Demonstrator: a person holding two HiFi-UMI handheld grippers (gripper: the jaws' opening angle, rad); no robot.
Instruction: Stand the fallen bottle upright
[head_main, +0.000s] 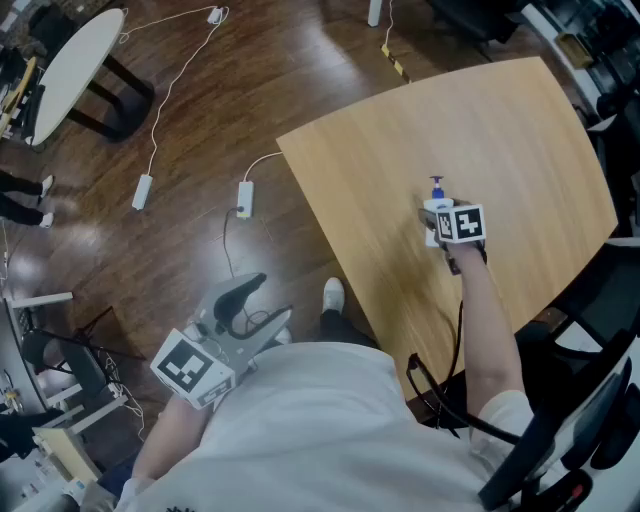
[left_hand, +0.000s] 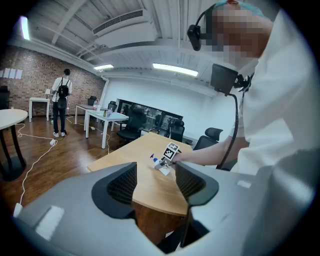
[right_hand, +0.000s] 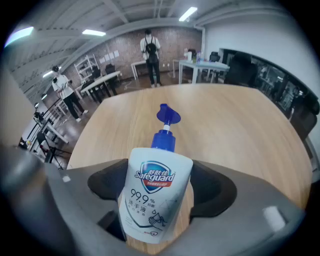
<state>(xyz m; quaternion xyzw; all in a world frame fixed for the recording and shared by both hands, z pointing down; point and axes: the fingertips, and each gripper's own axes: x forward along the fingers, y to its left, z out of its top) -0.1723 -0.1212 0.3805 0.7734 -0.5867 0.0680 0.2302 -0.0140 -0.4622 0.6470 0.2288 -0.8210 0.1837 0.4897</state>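
Observation:
A white hand-soap bottle (right_hand: 156, 195) with a blue pump lies along the jaws of my right gripper (right_hand: 159, 189), pump pointing away from me. The pads press both of its sides, so the gripper is shut on it. In the head view the bottle (head_main: 437, 201) sits low over the wooden table (head_main: 500, 120), just beyond the right gripper (head_main: 441, 214). My left gripper (head_main: 262, 306) hangs off the table at my left side, jaws open and holding nothing. Its view looks past its own open jaws (left_hand: 156, 182) at the distant bottle (left_hand: 158, 163) on the table (left_hand: 135, 155).
The table's left edge (head_main: 330, 250) drops to a dark wood floor with white cables and power adapters (head_main: 141, 190). A white oval table (head_main: 75, 60) stands far left. Black office chairs (head_main: 590, 420) crowd the right. People (right_hand: 150, 50) stand far off.

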